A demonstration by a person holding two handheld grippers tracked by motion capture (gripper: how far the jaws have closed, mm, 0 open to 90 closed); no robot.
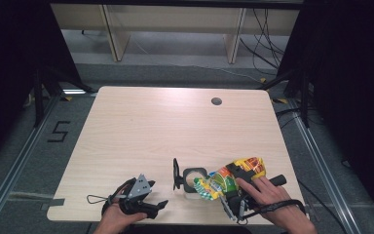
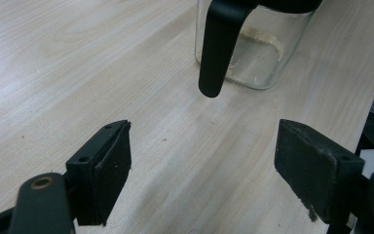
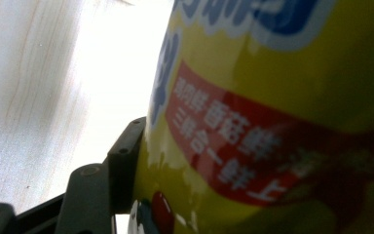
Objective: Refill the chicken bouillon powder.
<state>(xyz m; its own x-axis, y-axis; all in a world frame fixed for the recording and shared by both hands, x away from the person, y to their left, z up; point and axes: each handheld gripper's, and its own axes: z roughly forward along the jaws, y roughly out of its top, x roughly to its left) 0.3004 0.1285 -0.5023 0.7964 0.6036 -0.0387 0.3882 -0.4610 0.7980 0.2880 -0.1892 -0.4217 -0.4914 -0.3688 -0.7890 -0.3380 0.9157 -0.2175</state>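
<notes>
Gripping a glossy yellow snack bag (image 1: pixel 233 176), the right gripper (image 1: pixel 224 187) has its jaws clamped on the packet near the table's (image 1: pixel 175 126) front edge, right of centre. In the right gripper view the bag (image 3: pixel 272 122) presses flat against the one jaw that can be seen, and its printing is close enough to read in part: a red band slants across the yellow with white Chinese characters on it, in two lines, the strokes too soft and tilted to read surely. Above the band run large blue letters edged in white, cut off by the top of the frame, so no brand name can be made out. From above, the packet shows yellow, orange, green and red patches, and its crumpled mouth leans over the rim of a clear glass jar (image 1: pixel 193 181).

That jar stands just left of the bag, with a black hinged lid (image 1: pixel 176 174) standing open on its left side. In the left gripper view the jar (image 2: pixel 258 53) shows pale crumbs along its bottom, with a black handle-like piece (image 2: pixel 219 48) hanging in front of it.

The left gripper (image 1: pixel 148 204) sits near the front edge, left of the jar and apart from it; its jaws stand wide apart with nothing but bare wood between them. Beyond the table, a black "5" (image 1: pixel 59 131) is marked on the floor.
</notes>
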